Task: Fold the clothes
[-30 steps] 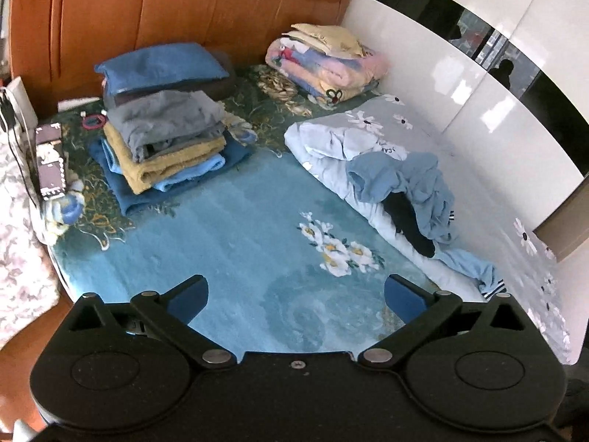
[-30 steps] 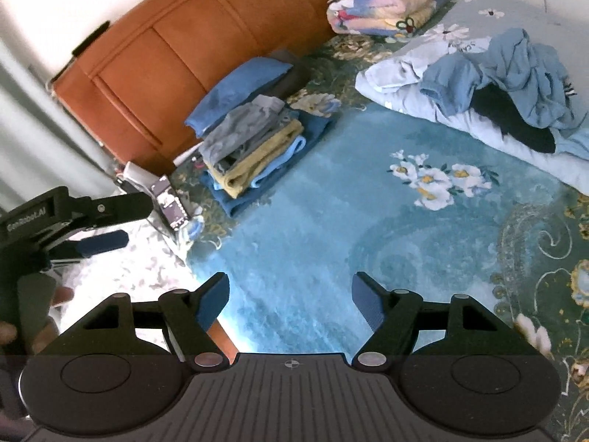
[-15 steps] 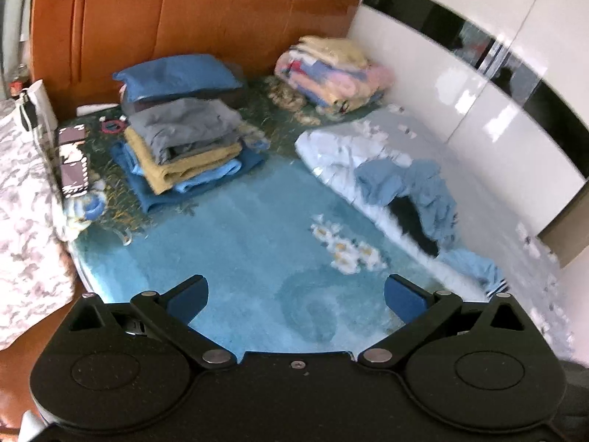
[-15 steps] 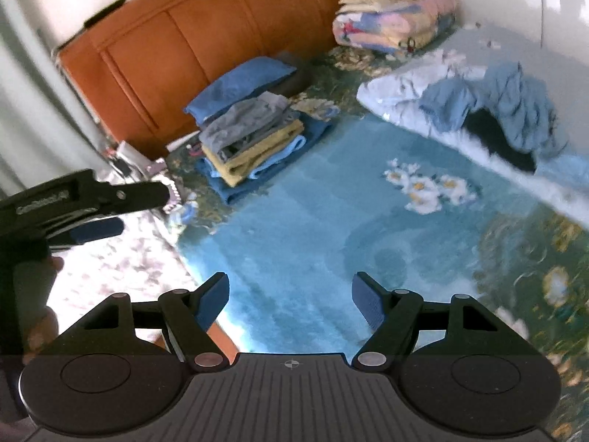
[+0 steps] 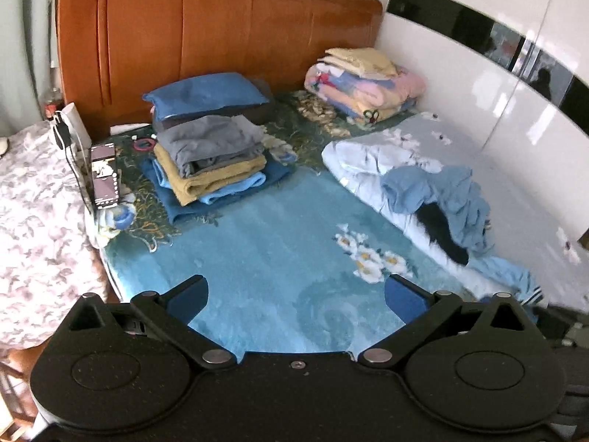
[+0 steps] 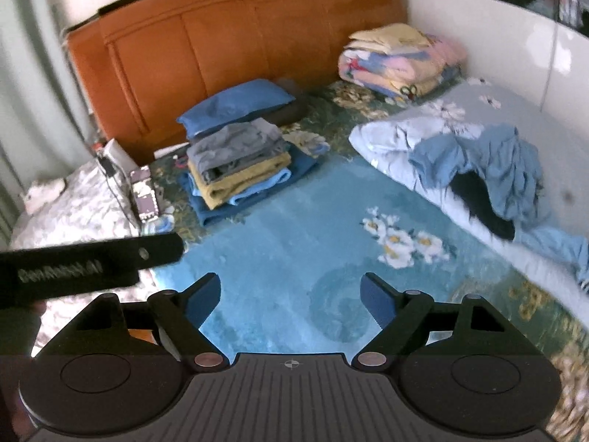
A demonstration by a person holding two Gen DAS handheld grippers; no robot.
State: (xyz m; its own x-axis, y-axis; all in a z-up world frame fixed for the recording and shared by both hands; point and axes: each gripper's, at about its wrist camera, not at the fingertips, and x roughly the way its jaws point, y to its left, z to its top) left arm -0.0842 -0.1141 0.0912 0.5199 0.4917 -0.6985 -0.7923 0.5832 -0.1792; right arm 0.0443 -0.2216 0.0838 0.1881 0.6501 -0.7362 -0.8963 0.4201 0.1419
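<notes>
Clearly both tools hang over the blue bedspread (image 5: 279, 243), the left gripper (image 5: 296, 289) and right gripper (image 6: 291, 291) spread wide, holding nothing. A folded stack (image 5: 211, 158) sits near the headboard (image 5: 206, 37); rumpled blue clothes (image 5: 449, 206) lie farther from it, on the pale quilt (image 5: 368, 158). Reaching that heap looks next. What's beneath it stays hidden.

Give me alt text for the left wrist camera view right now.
The open, empty left hand-held gripper hovers over a blue floral bedspread. A neat stack of folded clothes sits ahead left, and a crumpled blue garment lies unfolded on the right.
</notes>
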